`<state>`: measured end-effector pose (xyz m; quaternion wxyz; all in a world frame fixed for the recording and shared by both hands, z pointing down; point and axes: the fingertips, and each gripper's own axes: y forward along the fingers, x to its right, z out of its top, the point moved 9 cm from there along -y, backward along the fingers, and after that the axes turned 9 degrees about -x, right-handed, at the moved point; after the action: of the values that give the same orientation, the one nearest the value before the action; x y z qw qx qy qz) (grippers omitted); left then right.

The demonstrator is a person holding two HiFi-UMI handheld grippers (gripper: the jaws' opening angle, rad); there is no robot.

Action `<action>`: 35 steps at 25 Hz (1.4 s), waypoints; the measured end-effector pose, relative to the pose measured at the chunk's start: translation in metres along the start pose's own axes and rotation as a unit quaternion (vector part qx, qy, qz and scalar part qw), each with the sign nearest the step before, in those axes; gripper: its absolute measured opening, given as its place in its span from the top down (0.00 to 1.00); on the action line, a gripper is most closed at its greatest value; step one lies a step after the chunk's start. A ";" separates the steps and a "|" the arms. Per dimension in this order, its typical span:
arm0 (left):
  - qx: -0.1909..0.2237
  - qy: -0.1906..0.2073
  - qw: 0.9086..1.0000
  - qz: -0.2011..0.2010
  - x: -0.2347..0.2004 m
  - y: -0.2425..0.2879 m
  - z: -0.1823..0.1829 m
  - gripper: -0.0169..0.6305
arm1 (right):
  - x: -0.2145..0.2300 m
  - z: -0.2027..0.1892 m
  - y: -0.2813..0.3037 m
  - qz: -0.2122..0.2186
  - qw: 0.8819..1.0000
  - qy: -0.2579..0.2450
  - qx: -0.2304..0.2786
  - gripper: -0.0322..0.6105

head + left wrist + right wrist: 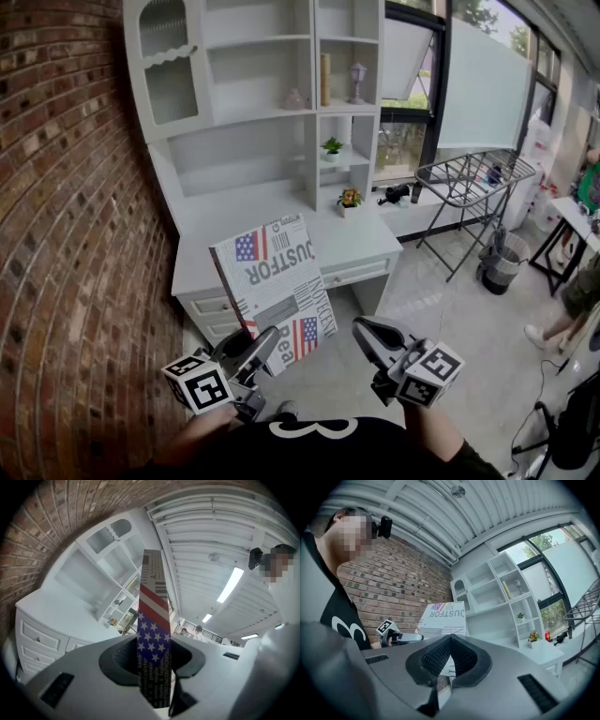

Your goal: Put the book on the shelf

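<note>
The book [279,286], a flat white volume printed with newsprint and American flags, is held up in front of the white desk [281,234]. My left gripper [265,352] is shut on its lower corner; in the left gripper view the book's edge [152,634] stands upright between the jaws. The white shelf unit [272,84] rises behind the desk against the brick wall. My right gripper [373,345] hangs to the right of the book, jaws together with nothing in them. From the right gripper view the book [443,618] shows beside the shelf unit [497,592].
Small potted plants [332,146] and ornaments [357,82] sit in the right shelf compartments. A brick wall [66,234] runs along the left. A metal drying rack [469,183] and a bin [497,262] stand at the right, where a person [572,300] also stands.
</note>
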<state>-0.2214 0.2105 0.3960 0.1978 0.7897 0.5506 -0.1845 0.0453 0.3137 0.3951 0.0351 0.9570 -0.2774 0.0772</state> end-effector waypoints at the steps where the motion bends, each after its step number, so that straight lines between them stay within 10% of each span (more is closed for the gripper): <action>1: -0.001 0.001 1.000 -0.001 0.000 -0.001 0.000 0.74 | -0.001 0.000 0.000 0.000 1.000 -0.001 0.000 0.94; 35: 0.021 0.024 0.999 0.030 -0.039 -0.005 0.026 0.74 | 0.026 0.005 0.063 0.035 0.999 0.024 -0.003 0.94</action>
<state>-0.2412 0.1676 0.3933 0.1732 0.8139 0.5276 -0.1709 0.0337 0.2459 0.3962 0.0416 0.9446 -0.3096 0.1008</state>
